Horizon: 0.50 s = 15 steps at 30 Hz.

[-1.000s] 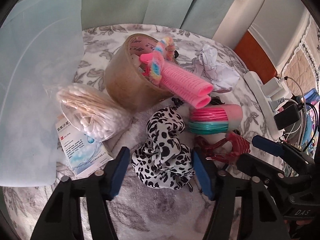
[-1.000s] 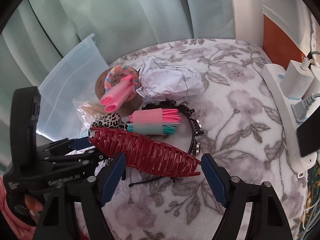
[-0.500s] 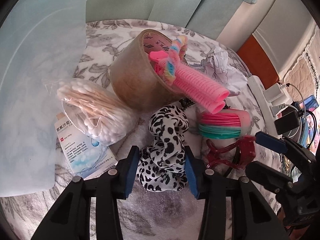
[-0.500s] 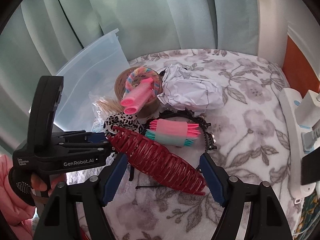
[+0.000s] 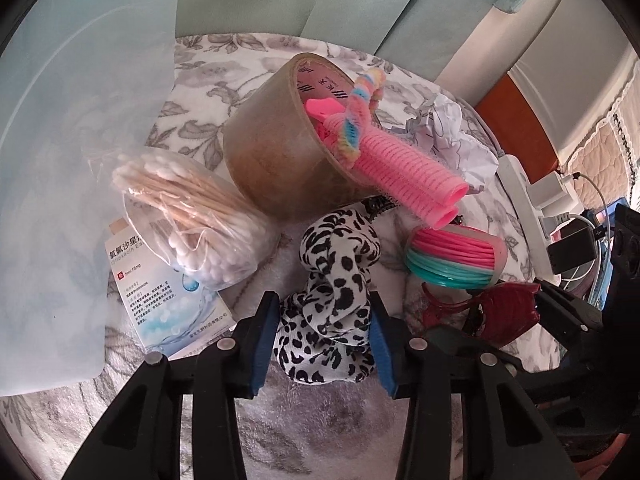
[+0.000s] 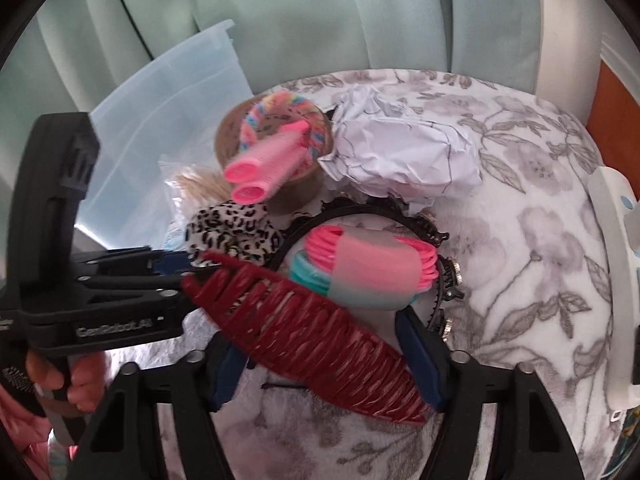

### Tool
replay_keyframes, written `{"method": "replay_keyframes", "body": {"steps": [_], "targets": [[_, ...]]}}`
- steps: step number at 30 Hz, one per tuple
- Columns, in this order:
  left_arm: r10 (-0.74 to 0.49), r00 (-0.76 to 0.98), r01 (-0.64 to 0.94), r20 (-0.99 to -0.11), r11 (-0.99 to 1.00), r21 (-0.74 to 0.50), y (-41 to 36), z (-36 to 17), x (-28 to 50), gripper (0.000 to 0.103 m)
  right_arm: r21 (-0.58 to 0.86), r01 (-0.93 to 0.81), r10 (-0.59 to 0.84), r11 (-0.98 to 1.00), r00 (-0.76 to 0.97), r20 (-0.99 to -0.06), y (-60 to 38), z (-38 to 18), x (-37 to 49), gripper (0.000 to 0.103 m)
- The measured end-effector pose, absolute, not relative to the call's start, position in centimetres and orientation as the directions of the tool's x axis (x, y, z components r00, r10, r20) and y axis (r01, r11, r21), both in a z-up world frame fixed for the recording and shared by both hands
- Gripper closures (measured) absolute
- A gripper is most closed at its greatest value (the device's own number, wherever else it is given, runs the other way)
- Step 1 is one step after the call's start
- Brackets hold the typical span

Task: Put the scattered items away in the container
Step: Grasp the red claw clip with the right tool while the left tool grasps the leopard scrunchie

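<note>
Left gripper point(image 5: 323, 340): jaws pinching the leopard-print scrunchie point(image 5: 334, 280) on the floral blanket point(image 6: 540, 240). Right gripper point(image 6: 326, 364): jaws straddling the red hair claw clip point(image 6: 312, 340); contact unclear through blur. Translucent blue container point(image 5: 72, 120): left of the pile, beside the cotton-swab bag point(image 5: 192, 216).

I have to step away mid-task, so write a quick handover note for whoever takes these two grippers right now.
Left gripper: shut on the leopard scrunchie, which is squeezed between its pads.
Right gripper: jaws around the red hair claw; the frame is blurred, so a firm grip cannot be confirmed.
Container: clear plastic bin on the left side of the pile; its inside is not visible.
Still on the floral cloth: tape roll holding pink rollers, cotton swabs bag, medicine box, hair ties, black headband, crumpled paper.
Done: nothing visibly binned. Left: everything.
</note>
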<state>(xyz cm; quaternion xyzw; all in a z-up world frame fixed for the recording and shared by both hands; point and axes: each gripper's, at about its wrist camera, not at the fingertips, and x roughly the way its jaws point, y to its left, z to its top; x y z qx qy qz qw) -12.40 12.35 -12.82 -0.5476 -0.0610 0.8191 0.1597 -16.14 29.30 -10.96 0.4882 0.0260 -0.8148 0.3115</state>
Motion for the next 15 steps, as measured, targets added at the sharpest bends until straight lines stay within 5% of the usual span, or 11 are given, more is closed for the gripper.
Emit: {"method": "replay_keyframes", "body": {"steps": [15], "targets": [[0.302,-0.371,-0.168,-0.878,-0.952,-0.257,13.7,-11.7,-11.4,0.076,0.298,0.411,-0.457,-0.861,-0.370,-0.809,30.4,-9.7,-14.5,0.062]]}}
